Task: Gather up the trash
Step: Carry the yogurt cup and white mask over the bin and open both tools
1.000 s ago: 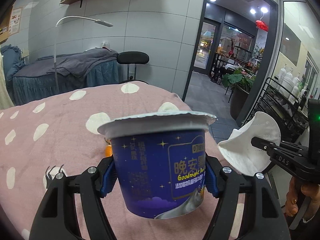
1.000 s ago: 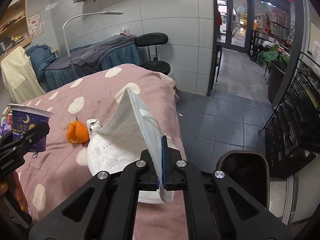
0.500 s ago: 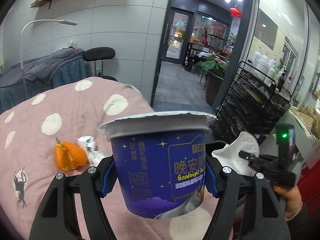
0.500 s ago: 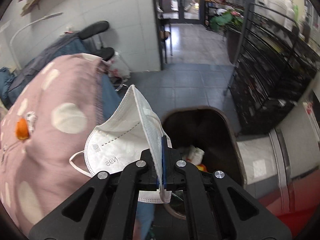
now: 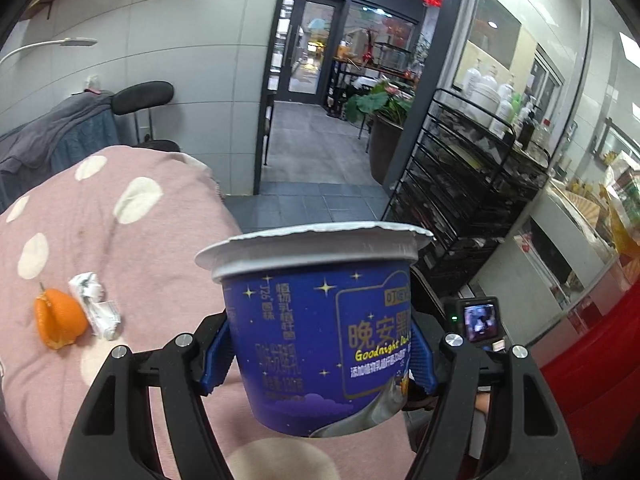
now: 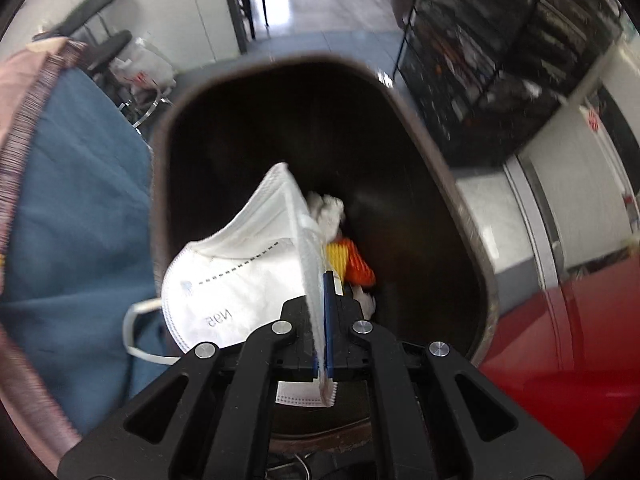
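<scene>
Two items are carried: an N95 mask (image 6: 240,276), light and limp, is pinched at its folded edge by the right gripper (image 6: 325,320) over the bin (image 6: 472,240); a stiff, smooth yogurt cup (image 5: 316,320) is clamped mid-wall by the left gripper (image 5: 318,354).

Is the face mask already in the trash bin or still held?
Still held: the right tool pinches the face mask above the trash bin's open mouth.

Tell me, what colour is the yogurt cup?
The yogurt cup is dark blue with gold stars, clearest in the left wrist view.
</scene>
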Demonstrator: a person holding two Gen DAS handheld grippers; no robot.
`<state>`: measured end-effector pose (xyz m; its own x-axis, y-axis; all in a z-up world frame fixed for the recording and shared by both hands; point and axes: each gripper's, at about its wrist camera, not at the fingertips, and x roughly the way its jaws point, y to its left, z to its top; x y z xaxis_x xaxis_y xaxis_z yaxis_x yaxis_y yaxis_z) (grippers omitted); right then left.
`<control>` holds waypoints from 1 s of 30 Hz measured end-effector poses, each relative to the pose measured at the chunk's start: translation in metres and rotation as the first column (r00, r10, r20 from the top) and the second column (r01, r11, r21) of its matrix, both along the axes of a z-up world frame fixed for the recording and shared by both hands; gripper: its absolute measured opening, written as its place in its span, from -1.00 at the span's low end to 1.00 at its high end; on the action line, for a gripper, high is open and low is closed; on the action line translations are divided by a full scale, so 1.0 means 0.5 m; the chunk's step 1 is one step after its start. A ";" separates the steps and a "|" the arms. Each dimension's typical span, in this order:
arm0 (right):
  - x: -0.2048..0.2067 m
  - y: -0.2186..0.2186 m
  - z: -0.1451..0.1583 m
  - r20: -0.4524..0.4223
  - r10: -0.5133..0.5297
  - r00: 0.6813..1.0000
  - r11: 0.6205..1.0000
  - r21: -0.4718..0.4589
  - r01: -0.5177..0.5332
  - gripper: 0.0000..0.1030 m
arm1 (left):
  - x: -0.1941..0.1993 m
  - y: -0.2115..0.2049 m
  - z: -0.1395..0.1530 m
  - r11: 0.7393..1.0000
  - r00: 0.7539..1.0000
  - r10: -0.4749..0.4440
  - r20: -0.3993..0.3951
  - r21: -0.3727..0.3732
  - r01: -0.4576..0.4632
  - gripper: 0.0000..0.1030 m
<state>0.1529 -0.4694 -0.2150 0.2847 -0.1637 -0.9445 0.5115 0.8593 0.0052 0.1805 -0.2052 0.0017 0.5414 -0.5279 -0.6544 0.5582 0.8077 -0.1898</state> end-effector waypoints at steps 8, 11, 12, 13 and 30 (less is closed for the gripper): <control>-0.037 -0.022 -0.040 -0.013 -0.052 0.999 0.999 -0.001 0.052 0.35 | -0.024 -0.101 -0.035 0.993 0.992 -0.114 -0.048 0.031 0.116 0.34; -0.057 -0.024 -0.034 -0.010 -0.067 0.998 0.998 0.010 0.067 0.35 | -0.028 -0.136 -0.052 0.988 0.986 -0.148 -0.080 0.038 0.152 0.34; -0.062 -0.026 -0.030 -0.007 -0.074 0.997 0.997 0.018 0.074 0.35 | -0.030 -0.148 -0.058 0.986 0.983 -0.160 -0.087 0.042 0.164 0.34; -0.065 -0.026 -0.021 -0.003 -0.082 0.997 0.996 0.020 0.082 0.35 | -0.030 -0.161 -0.063 0.983 0.981 -0.170 -0.094 0.047 0.175 0.34; -0.151 -0.049 0.054 0.050 -0.163 0.985 0.986 -0.019 0.164 0.36 | -0.040 -0.310 -0.180 0.941 0.929 -0.255 -0.269 0.150 0.302 0.36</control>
